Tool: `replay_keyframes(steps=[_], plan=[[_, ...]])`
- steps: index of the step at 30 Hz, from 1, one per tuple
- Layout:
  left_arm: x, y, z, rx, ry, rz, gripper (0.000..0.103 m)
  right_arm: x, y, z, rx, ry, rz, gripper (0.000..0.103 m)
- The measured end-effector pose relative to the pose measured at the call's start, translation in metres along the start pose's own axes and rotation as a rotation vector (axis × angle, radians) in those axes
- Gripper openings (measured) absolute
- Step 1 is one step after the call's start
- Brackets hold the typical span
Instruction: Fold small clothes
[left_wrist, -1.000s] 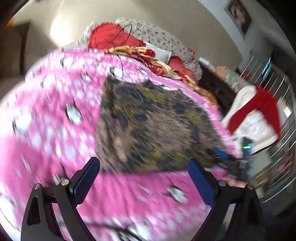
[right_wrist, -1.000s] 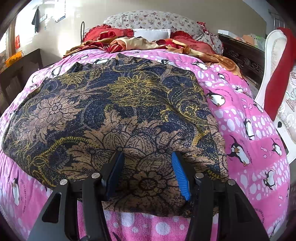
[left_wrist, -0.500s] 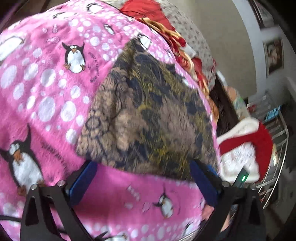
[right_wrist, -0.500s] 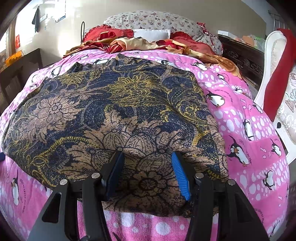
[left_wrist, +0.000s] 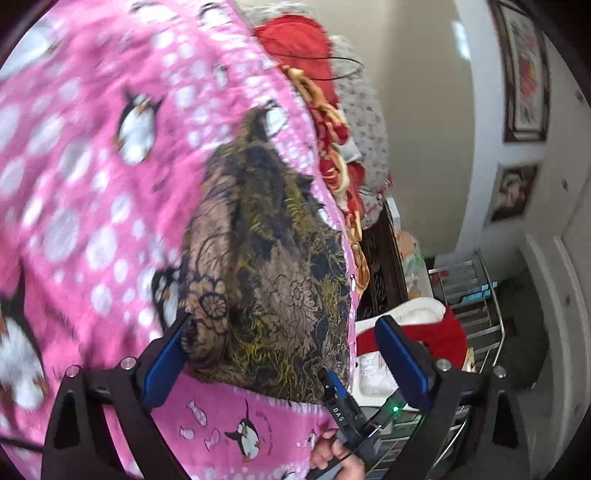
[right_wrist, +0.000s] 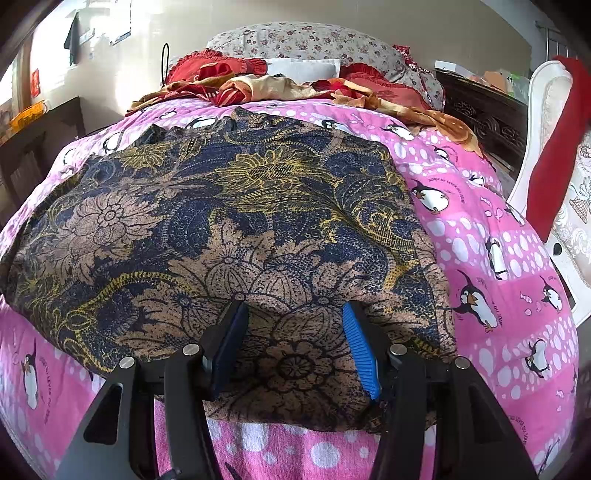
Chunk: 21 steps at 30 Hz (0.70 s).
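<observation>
the pink penguin blanket (right_wrist: 480, 229) covers the bed, and bare blanket runs along the near edge and down the right side of the garment, toward a white chair (right_wrist: 543, 122) draped with a red cloth (right_wrist: 554, 147) just off the bed's right edge. at the head of the bed lie a floral pillow (right_wrist: 314, 40) and rumpled red and orange bedding (right_wrist: 258, 85); the strip of blanket between them and the garment is narrow.

the batik-print garment (right_wrist: 229, 221) — navy, tan and yellow florals — lies spread flat across the middle of the blanket, its near hem close to the bed's front edge, its surface mostly smooth with a few shallow creases.

the right gripper (right_wrist: 295, 347) stands partly open over the near hem, its blue pads on either side of a flower motif; whether the fingertips touch the cloth cannot be told. in the left wrist view, which is tilted and blurred, the left gripper (left_wrist: 280, 354) is wide open at the garment's near left corner, one blue pad (left_wrist: 166, 362) right beside the cloth edge, nothing clamped. a person's hand (left_wrist: 332, 454) on the right gripper's handle shows low in that view.
</observation>
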<state>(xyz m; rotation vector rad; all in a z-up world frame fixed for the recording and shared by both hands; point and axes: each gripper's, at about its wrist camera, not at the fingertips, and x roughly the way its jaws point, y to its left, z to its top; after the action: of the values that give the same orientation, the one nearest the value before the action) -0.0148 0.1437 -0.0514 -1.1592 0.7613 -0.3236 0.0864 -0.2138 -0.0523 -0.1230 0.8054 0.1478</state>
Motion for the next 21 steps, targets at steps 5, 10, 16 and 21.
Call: replay_keyframes(steps=[5, 10, 16, 21], plan=[[0.007, 0.014, 0.014, -0.039, -0.008, 0.161, 0.094, 0.0, 0.002, -0.001, -0.004, -0.001, -0.009, 0.062], [0.037, -0.009, -0.007, 0.128, 0.179, 0.218, 0.093, 0.0, 0.002, -0.001, -0.004, -0.002, -0.008, 0.062], [0.028, 0.01, 0.009, 0.017, 0.099, 0.202, 0.07, 0.0, 0.001, -0.001, -0.002, -0.002, -0.006, 0.062], [0.021, 0.026, 0.006, -0.012, 0.062, 0.266, 0.033, 0.0, 0.001, -0.001, 0.001, -0.002, -0.003, 0.062]])
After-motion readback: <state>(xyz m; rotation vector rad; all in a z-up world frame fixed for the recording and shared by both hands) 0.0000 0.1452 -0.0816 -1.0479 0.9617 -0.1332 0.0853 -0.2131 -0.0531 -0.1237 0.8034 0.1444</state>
